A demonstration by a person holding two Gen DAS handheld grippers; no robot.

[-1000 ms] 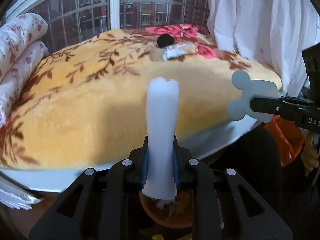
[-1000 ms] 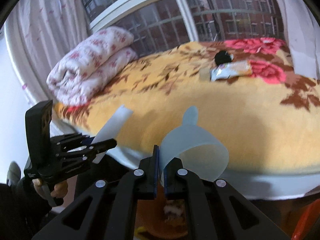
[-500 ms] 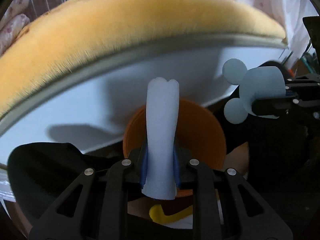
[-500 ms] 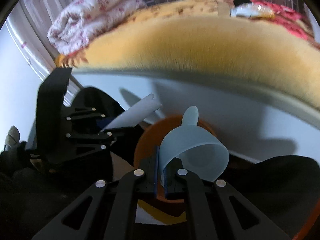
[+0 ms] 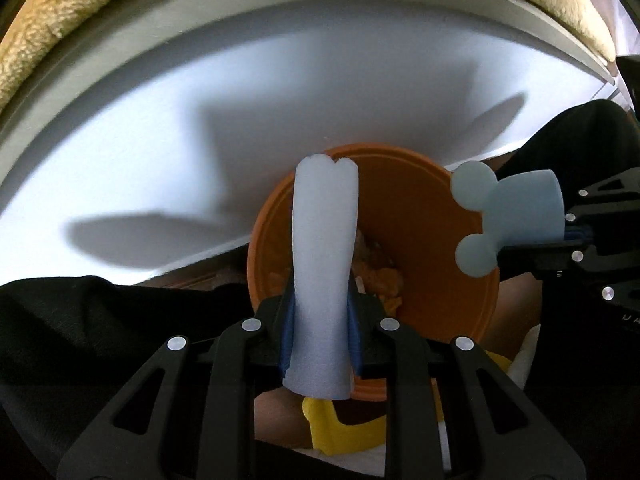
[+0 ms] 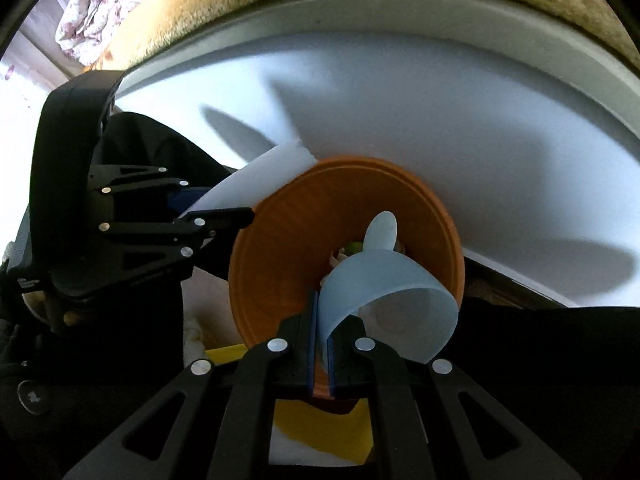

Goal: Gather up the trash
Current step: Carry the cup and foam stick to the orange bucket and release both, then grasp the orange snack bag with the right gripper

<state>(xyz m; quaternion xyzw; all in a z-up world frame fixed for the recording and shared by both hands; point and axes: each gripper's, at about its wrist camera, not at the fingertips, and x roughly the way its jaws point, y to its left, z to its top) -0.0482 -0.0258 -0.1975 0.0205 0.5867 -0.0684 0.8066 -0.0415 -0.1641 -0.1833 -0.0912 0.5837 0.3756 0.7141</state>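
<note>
My left gripper is shut on a long white foam strip and holds it over the orange trash bin. The strip also shows in the right wrist view, with the left gripper at the bin's left rim. My right gripper is shut on a pale blue curled piece with round ears, held above the orange bin. That piece shows in the left wrist view at the bin's right rim. Scraps lie inside the bin.
The white side of the bed rises right behind the bin, with the yellow blanket edge on top. A yellow object lies on the floor in front of the bin. Dark fabric lies at the left.
Both grippers have dropped from above the bed down beside it and now hang over the orange bin, each still holding its piece.
</note>
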